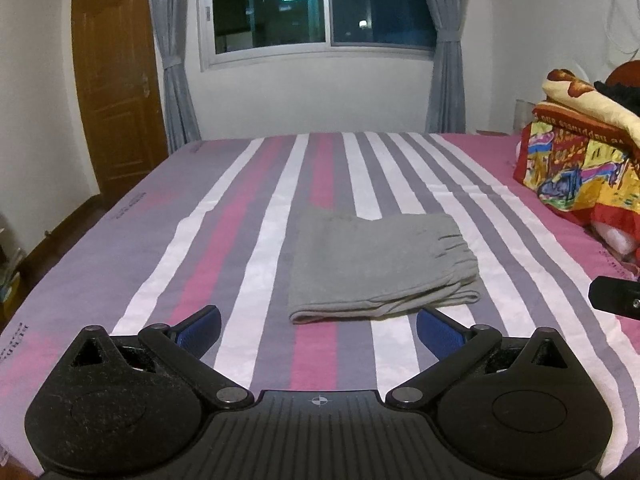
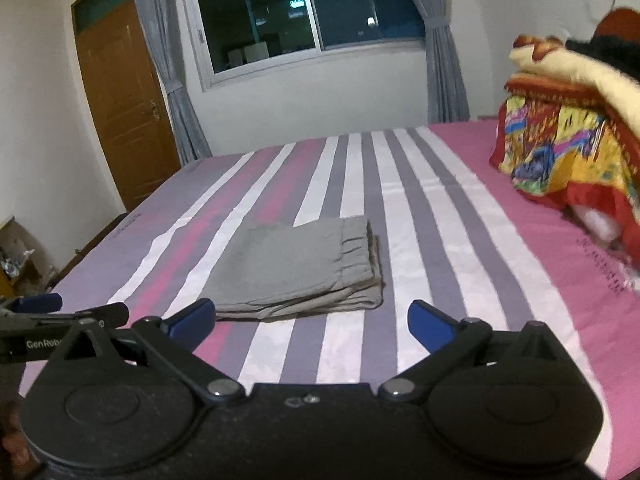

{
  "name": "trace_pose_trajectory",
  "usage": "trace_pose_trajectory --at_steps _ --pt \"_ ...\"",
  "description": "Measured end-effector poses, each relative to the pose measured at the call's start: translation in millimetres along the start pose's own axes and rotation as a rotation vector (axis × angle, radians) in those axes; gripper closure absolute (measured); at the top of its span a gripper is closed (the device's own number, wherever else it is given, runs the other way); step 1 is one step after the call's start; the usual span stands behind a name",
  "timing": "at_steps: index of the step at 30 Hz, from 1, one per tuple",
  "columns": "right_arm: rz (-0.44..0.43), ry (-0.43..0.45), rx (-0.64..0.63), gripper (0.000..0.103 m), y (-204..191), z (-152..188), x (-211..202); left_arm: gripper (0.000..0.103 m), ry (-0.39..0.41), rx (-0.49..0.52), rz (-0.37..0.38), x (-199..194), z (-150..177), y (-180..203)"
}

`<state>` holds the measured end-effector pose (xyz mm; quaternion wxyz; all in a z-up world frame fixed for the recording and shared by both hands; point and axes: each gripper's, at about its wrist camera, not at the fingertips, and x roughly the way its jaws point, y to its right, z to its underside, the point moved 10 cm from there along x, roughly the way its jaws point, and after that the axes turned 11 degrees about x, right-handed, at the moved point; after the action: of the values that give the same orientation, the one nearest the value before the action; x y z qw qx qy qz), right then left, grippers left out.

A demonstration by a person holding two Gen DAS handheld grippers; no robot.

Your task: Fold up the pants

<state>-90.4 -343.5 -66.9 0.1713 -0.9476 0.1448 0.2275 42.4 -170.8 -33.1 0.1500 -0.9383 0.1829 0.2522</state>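
Observation:
Grey pants (image 1: 376, 264) lie folded into a flat rectangle in the middle of the striped bed, waistband to the right. They also show in the right wrist view (image 2: 300, 268). My left gripper (image 1: 318, 330) is open and empty, held above the bed just short of the pants' near edge. My right gripper (image 2: 312, 324) is open and empty, also just short of the pants' near edge. The left gripper shows at the left edge of the right wrist view (image 2: 36, 312). A part of the right gripper shows at the right edge of the left wrist view (image 1: 616, 294).
The bed (image 1: 200, 264) has pink, grey and white stripes. A pile of bright folded blankets (image 1: 580, 160) sits at the right side of the bed, also in the right wrist view (image 2: 568, 152). A wooden door (image 1: 116, 92) and a curtained window (image 1: 320, 4) stand behind.

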Motion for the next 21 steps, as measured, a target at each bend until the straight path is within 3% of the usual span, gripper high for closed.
trace_pose_trajectory --at_steps 8,21 --pt "0.030 0.075 -0.034 0.000 -3 -4 -20 0.000 0.035 -0.044 0.009 -20 -2 2" --pt "0.025 0.060 -0.028 0.000 -2 1 -17 0.000 0.054 -0.054 0.008 -28 -3 6"
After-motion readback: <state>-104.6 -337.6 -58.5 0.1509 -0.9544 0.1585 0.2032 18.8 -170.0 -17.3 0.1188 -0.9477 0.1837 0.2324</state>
